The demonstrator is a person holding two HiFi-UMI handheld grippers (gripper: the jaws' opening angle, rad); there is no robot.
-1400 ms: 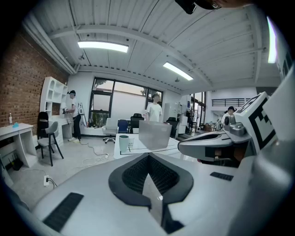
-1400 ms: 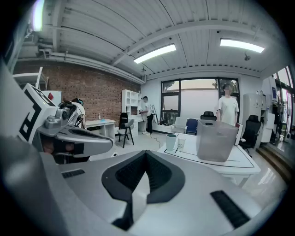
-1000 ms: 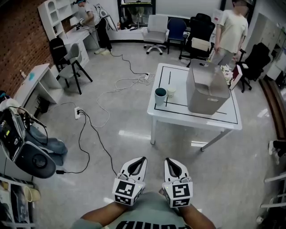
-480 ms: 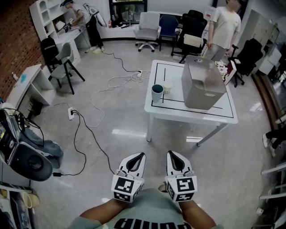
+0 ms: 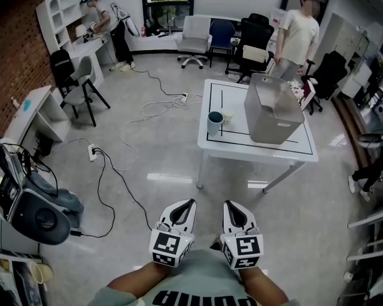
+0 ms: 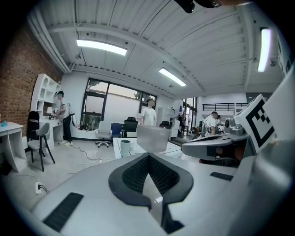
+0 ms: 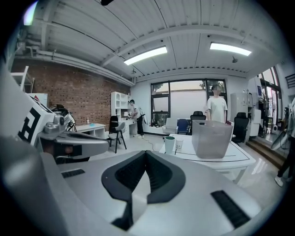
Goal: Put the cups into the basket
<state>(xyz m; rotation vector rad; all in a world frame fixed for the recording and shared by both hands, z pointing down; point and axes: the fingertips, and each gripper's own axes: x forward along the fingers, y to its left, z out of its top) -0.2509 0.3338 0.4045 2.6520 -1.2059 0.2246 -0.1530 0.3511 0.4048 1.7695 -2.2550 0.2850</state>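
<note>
A teal cup (image 5: pixel 215 123) and a smaller white cup (image 5: pixel 228 117) stand side by side near the left edge of the white table (image 5: pixel 257 156). The tall grey basket (image 5: pixel 273 109) stands to their right on the same table. Both grippers are held low in front of the person, well short of the table. The left gripper (image 5: pixel 191 204) and the right gripper (image 5: pixel 229 205) are both shut with nothing between the jaws. The right gripper view shows the teal cup (image 7: pixel 169 144), the white cup (image 7: pixel 179 144) and the basket (image 7: pixel 211 138) far ahead. The left gripper view also shows the teal cup (image 6: pixel 125 148) and the basket (image 6: pixel 153 138).
Cables (image 5: pixel 128 140) trail over the floor left of the table. A person (image 5: pixel 298 36) stands behind the table, another (image 5: pixel 106 18) at the back-left desk. Office chairs (image 5: pixel 194 37) line the far wall, and a black chair (image 5: pixel 75 80) and equipment (image 5: pixel 30 203) stand left.
Both grippers have moved a little forward toward the table, side by side and still shut. The cups and basket have not moved.
</note>
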